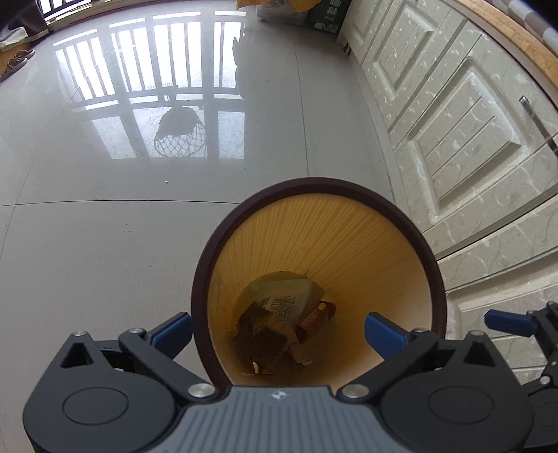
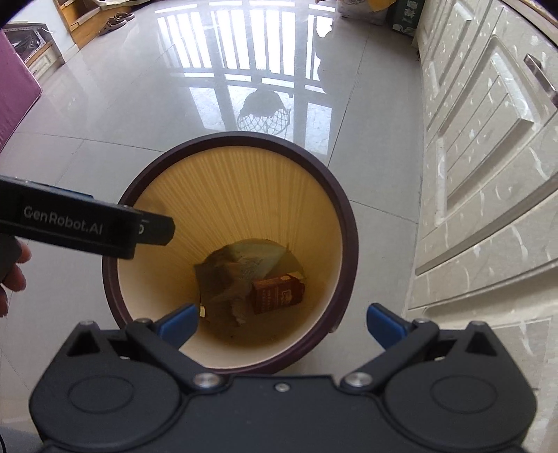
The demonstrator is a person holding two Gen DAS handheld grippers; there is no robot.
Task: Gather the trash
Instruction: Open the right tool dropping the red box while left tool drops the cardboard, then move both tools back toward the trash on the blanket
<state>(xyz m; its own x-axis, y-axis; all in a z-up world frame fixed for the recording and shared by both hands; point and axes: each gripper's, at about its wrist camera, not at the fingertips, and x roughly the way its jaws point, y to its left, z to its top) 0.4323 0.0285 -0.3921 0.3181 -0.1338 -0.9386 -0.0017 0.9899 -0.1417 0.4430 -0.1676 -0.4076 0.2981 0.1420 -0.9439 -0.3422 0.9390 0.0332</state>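
Observation:
A round trash bin with a dark brown rim and a yellow ribbed inside stands on the tiled floor. At its bottom lie crumpled wrappers and a small red-brown box. My left gripper hovers open and empty above the bin's mouth; its black body also shows over the bin's left rim in the right wrist view. My right gripper is open and empty above the bin's near edge, and one blue fingertip shows in the left wrist view.
White cabinet doors run along the right, close to the bin. Glossy grey floor tiles spread to the left and ahead. Bags and a green box sit at the far wall, sandals at the far left.

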